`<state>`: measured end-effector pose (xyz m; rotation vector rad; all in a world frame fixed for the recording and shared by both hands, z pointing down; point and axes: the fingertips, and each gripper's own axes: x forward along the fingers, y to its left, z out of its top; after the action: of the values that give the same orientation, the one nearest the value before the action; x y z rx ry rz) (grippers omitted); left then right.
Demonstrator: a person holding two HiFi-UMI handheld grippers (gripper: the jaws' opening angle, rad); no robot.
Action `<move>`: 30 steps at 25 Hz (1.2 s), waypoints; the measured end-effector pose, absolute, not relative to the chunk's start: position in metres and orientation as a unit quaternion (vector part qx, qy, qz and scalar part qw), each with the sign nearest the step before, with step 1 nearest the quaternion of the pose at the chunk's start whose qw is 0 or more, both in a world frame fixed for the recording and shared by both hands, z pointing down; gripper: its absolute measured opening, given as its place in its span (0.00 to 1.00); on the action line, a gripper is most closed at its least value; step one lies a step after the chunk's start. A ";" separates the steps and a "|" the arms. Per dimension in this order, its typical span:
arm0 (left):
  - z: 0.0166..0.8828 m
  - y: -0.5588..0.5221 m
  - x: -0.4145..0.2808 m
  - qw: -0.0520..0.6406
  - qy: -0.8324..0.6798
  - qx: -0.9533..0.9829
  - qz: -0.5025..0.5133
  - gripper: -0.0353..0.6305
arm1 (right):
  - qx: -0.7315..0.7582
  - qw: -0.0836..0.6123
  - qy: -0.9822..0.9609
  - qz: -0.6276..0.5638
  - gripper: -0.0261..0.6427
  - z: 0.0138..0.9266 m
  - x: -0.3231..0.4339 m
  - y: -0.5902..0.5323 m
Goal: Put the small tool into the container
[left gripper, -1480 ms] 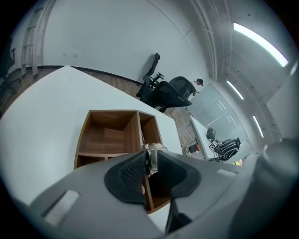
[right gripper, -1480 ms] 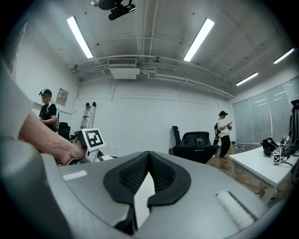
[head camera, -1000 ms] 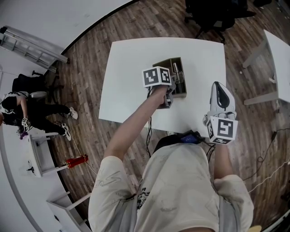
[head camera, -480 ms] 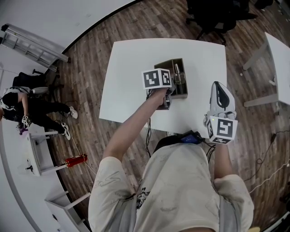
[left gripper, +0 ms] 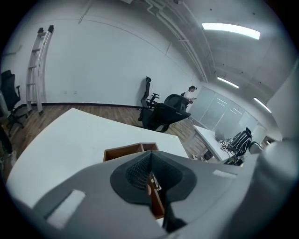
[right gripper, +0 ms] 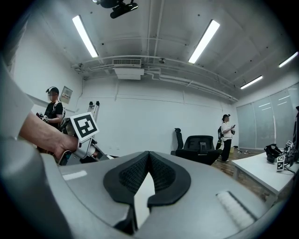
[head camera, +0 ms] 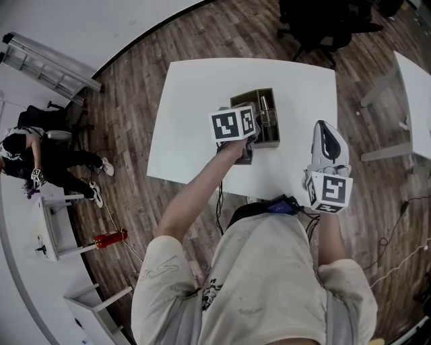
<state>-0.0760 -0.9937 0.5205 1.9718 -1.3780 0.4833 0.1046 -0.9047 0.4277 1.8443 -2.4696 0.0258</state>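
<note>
A brown wooden container (head camera: 250, 100) with compartments stands mid-table; the left gripper view shows its open top (left gripper: 124, 151). A small metallic tool (head camera: 267, 109) lies in its right compartment. My left gripper (head camera: 249, 128) hovers at the container's near-left corner with its marker cube on top; its pads (left gripper: 140, 170) meet and its jaws are shut. A thin metallic piece (left gripper: 155, 184) shows below the pads, beside a brown divider. My right gripper (head camera: 326, 129) hangs over the table's near-right edge, shut with nothing in it (right gripper: 148, 161).
The white table (head camera: 195, 108) sits on a wood floor. Black office chairs (head camera: 316, 20) stand beyond it and another white table (head camera: 414, 87) to the right. A person (head camera: 40, 168) sits far left. Another person (right gripper: 226, 135) stands at the back of the room.
My left gripper has drawn slightly back toward the table's near edge, away from the container. The right gripper and the tool have stayed put.
</note>
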 end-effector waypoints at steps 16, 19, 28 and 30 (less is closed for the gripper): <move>0.431 -0.978 -0.081 0.190 -0.547 0.809 0.099 0.08 | 0.601 0.013 -0.799 -0.007 0.05 0.401 0.094 -0.908; 0.416 -0.973 -0.084 0.147 -0.556 0.813 0.087 0.08 | 0.602 0.009 -0.799 -0.011 0.05 0.400 0.094 -0.908; 0.358 -0.938 -0.074 -0.006 -0.549 0.833 0.062 0.08 | 0.610 0.008 -0.792 -0.024 0.05 0.387 0.089 -0.910; 0.346 -0.927 -0.070 -0.040 -0.548 0.834 0.047 0.08 | 0.607 0.004 -0.794 -0.022 0.05 0.385 0.089 -0.908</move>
<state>-0.0699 -0.9272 0.3461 2.6905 -1.7667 0.1502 0.0890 -0.9082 0.3847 1.9021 -2.4885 -0.0703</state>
